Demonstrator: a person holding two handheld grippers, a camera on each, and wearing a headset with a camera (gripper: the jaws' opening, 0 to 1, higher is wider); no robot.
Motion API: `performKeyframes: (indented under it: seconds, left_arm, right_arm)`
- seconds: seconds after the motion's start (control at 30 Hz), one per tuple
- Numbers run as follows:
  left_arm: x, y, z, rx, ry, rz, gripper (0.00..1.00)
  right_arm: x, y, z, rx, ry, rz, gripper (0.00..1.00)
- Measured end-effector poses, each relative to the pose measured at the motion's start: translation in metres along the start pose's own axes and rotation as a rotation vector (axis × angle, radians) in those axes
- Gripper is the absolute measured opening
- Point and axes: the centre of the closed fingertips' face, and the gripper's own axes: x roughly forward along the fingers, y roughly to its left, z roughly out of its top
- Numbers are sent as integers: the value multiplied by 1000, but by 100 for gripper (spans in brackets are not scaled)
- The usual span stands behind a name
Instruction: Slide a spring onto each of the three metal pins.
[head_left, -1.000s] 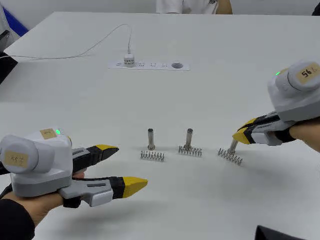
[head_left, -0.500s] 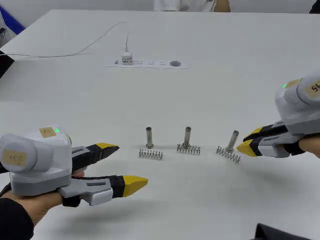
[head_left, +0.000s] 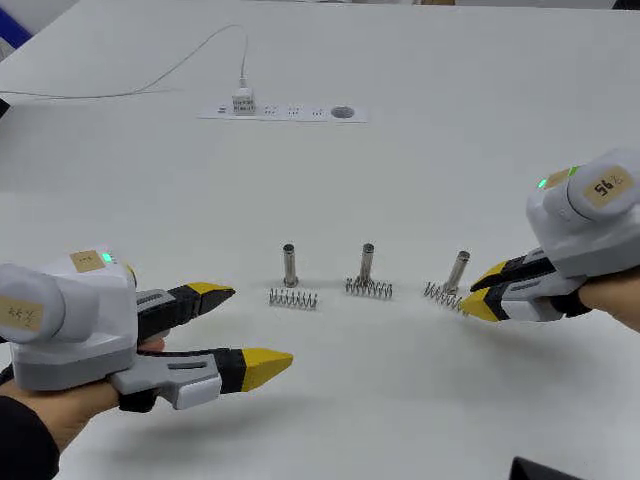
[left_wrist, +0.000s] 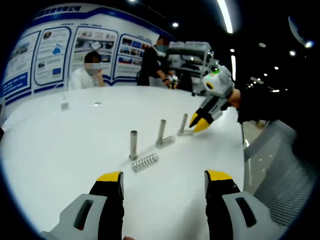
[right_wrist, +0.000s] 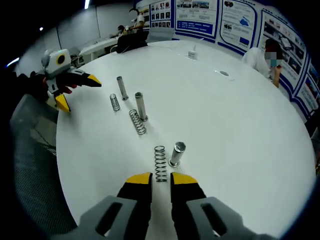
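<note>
While three pins (head_left: 367, 258) stand upright on the table (head_left: 400, 180), a spring (head_left: 369, 289) lying beside each, left gripper (head_left: 255, 325) wide and empty, right gripper (head_left: 472, 295) narrow by the rightmost spring (head_left: 438, 294), power strip (head_left: 285, 112) well behind

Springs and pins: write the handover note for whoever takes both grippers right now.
Grippers: the left gripper is open and empty, hovering over the table. The right gripper is narrowly open and holds nothing, with its tips at the near end of the right spring; contact is unclear.
Things: the left pin, middle pin and right pin stand in a row, all bare. The left spring and middle spring lie flat before their pins.
Done: nothing.
Left: all three springs.
</note>
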Motion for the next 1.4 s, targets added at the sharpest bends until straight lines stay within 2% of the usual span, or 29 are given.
performKeyframes:
  seconds: [0.37,0.5,0.77,0.87,1.13,1.4]
  left_arm:
    - [4,-2,1,-21,-8,-12,67]
    - [4,-3,1,-27,-7,-14,67]
    - [8,-10,-1,-19,15,-36,67]
    - [9,-13,-2,-22,24,-46,67]
    - [12,-19,-4,-11,34,-71,67]
    - [15,-26,-5,28,39,-100,67]
  right_arm:
    - [11,3,-5,-37,58,14,14]
    - [9,4,-6,-32,62,18,14]
    - [10,5,-5,-28,74,25,13]
    - [12,5,-8,-29,96,31,13]
    - [12,4,-10,-45,117,32,12]
    - [15,2,-10,-65,120,30,12]
